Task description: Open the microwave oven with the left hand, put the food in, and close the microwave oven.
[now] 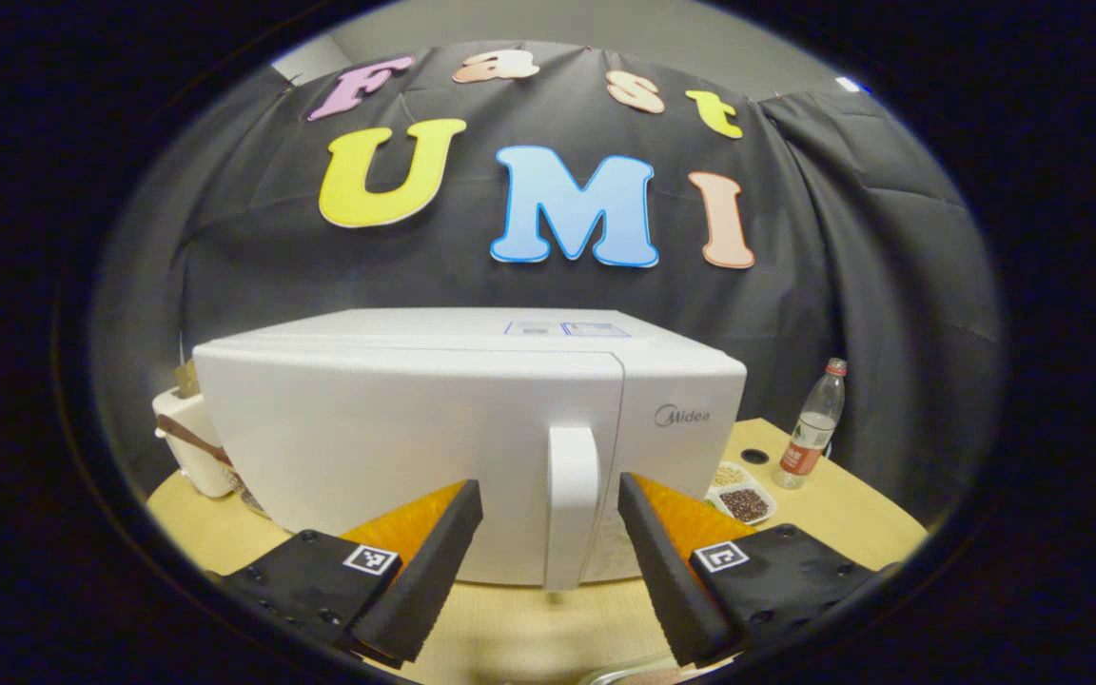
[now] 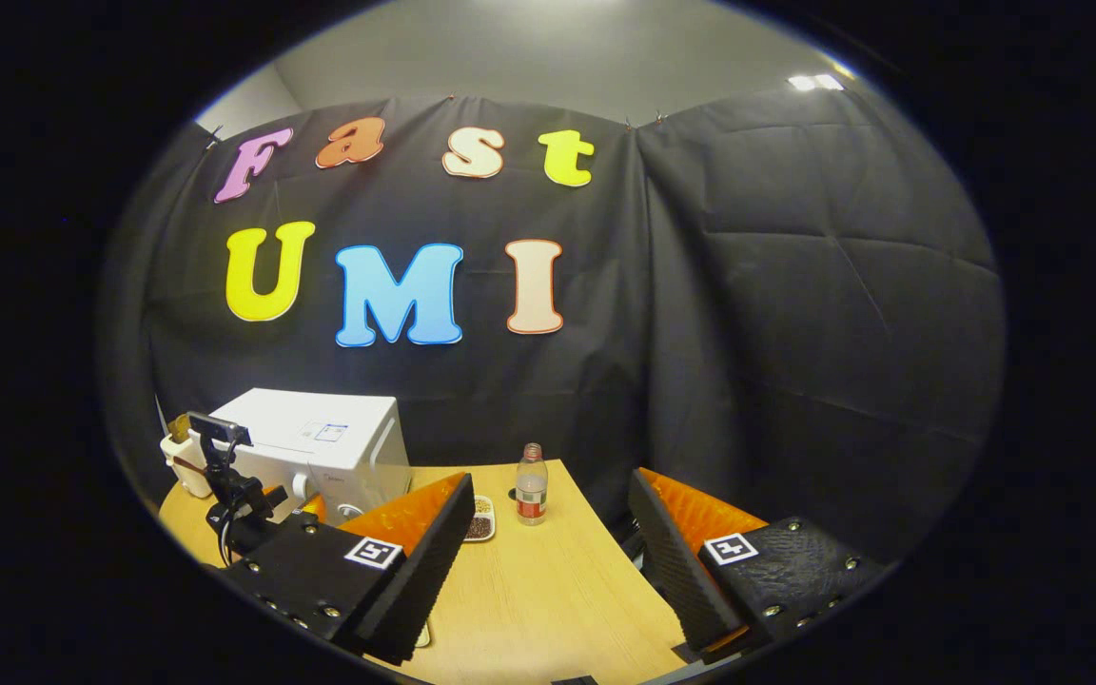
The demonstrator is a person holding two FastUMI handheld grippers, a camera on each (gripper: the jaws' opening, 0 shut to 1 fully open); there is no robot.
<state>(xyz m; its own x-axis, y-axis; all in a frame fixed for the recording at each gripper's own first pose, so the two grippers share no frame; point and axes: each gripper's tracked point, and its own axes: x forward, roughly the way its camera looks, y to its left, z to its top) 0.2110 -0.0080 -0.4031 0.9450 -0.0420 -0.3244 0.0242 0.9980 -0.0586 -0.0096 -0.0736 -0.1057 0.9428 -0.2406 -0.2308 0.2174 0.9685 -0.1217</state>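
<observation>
On the wooden table (image 2: 548, 590) stands one white microwave oven (image 1: 396, 428), door shut. One plastic bottle (image 1: 810, 433) and one divided dish (image 1: 743, 495) sit beside it. Left gripper (image 1: 548, 499) spreads wide, straddling the door handle (image 1: 572, 504) without contact. Right gripper (image 2: 553, 518) hovers wide, empty.

My left gripper (image 1: 550, 504) hangs open before the shut white microwave oven (image 1: 415, 428), its door handle (image 1: 572, 504) between my fingers (image 1: 434, 561); whether either one touches it, I can't tell.
</observation>
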